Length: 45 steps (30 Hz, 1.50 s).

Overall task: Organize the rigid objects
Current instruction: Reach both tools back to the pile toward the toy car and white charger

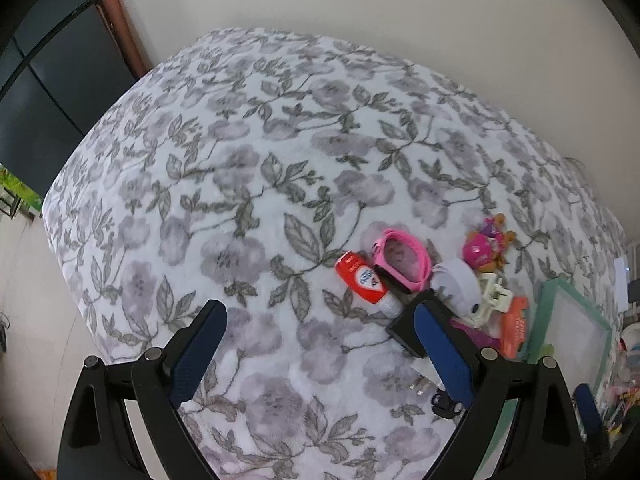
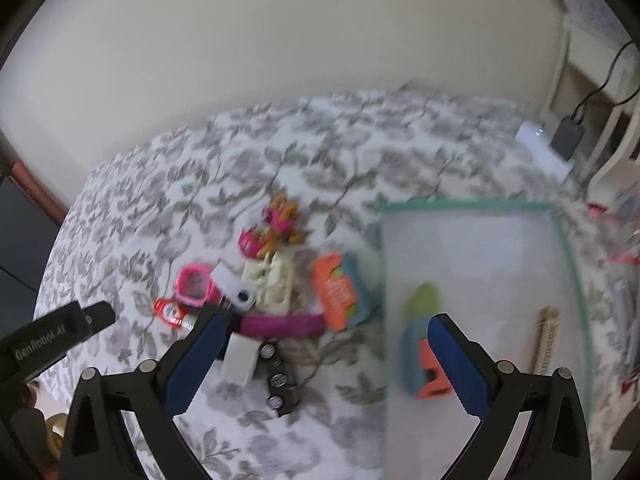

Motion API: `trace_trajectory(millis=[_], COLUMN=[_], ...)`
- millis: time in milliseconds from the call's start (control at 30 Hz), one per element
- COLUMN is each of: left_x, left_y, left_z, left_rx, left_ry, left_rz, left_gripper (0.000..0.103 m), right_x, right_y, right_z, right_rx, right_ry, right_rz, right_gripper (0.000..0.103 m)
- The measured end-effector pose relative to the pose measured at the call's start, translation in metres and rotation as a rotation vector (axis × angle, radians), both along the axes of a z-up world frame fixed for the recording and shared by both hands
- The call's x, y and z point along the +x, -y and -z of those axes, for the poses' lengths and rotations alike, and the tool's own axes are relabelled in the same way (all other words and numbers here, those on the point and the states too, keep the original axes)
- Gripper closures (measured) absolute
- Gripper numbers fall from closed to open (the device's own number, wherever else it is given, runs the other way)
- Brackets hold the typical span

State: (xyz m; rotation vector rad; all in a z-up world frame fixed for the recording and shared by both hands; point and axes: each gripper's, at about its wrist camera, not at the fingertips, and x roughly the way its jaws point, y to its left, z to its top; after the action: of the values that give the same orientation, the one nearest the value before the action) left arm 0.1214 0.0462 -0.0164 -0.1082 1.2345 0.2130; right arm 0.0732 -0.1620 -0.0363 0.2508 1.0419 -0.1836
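Observation:
A pile of small toys lies on the floral bedspread (image 1: 240, 160): a red-labelled tube (image 1: 362, 278), pink goggles (image 1: 402, 260), a pink-and-orange figure (image 1: 486, 240), a white round toy (image 1: 460, 280) and an orange piece (image 1: 514, 330). My left gripper (image 1: 320, 312) is open and empty, its right finger beside a black block (image 1: 404, 326). In the blurred right wrist view my right gripper (image 2: 326, 322) is open and empty above the pile (image 2: 276, 280), next to a green-rimmed white tray (image 2: 568, 248) holding a green piece (image 2: 424, 298), a blue-orange toy (image 2: 424, 364) and a beige strip (image 2: 546, 340).
The tray's rim also shows at the right of the left wrist view (image 1: 548, 292). A cream wall (image 1: 360, 8) backs the bed. A dark cabinet (image 1: 40, 100) stands left. A white shelf with a black cable (image 2: 588, 100) stands at the right. The left gripper's body (image 2: 52, 340) enters from the left.

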Motion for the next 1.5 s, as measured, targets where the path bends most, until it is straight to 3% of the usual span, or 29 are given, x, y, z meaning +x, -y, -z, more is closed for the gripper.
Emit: trace_trajectory(millis=[267, 467, 633, 867, 1100, 1400, 1500], left_x=[0.009, 0.010, 0.008, 0.008, 0.009, 0.006, 0.005], left_y=[0.008, 0.024, 0.028, 0.016, 0.012, 0.028, 0.036], left_z=[0.047, 0.069, 0.072, 0.076, 0.085, 0.107, 0.115], left_rx=[-0.055, -0.140, -0.138, -0.158, -0.256, -0.354, -0.364], left_ry=[-0.148, -0.219, -0.225, -0.239, -0.259, -0.299, -0.320], left_rz=[0.010, 0.043, 0.046, 0.028, 0.028, 0.040, 0.053], left_gripper=[0.008, 0.008, 0.008, 0.008, 0.008, 0.008, 0.008], right_x=[0.000, -0.003, 0.000, 0.001, 0.000, 0.002, 0.003], right_y=[-0.005, -0.017, -0.028, -0.026, -0.027, -0.036, -0.034], right_z=[0.050, 0.053, 0.051, 0.065, 0.076, 0.084, 0.085], right_rx=[0.025, -0.020, -0.057, 0.000, 0.053, 0.053, 0.061], right_ry=[-0.136, -0.140, -0.138, -0.183, -0.207, -0.217, -0.213], right_rz=[-0.033, -0.079, -0.129, -0.137, -0.157, -0.165, -0.158], right_gripper=[0.007, 0.015, 0.022, 0.033, 0.047, 0.054, 0.063])
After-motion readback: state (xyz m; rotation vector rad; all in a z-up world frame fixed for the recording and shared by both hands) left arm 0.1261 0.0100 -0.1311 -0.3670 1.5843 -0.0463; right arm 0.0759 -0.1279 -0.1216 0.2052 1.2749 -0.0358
